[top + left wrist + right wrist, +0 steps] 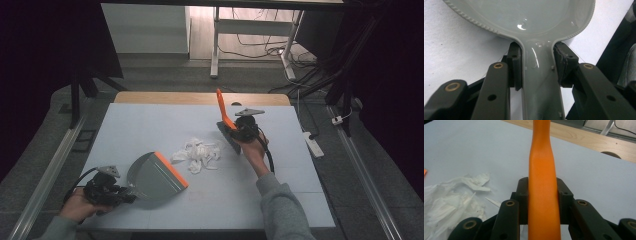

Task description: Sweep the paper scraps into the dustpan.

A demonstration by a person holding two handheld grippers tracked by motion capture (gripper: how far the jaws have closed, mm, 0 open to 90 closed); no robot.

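A grey dustpan point(152, 176) with an orange front lip lies on the pale table point(150, 130) at the front left. My left gripper point(125, 194) is shut on its grey handle point(540, 82), pads pressed on both sides. A pile of torn white paper scraps point(197, 154) sits mid-table, just right of the pan's lip. My right gripper point(239, 131) is shut on the orange handle point(543, 195) of a hand brush point(223, 112), held right of the scraps with the handle rising up and back. The scraps point(454, 200) lie to the left in the right gripper view.
A wooden strip point(200, 98) borders the table's far edge. Behind it stand white desk legs point(215, 45) and floor cables. A power strip point(314, 144) lies on the floor at the right. Rails run along both sides of the table.
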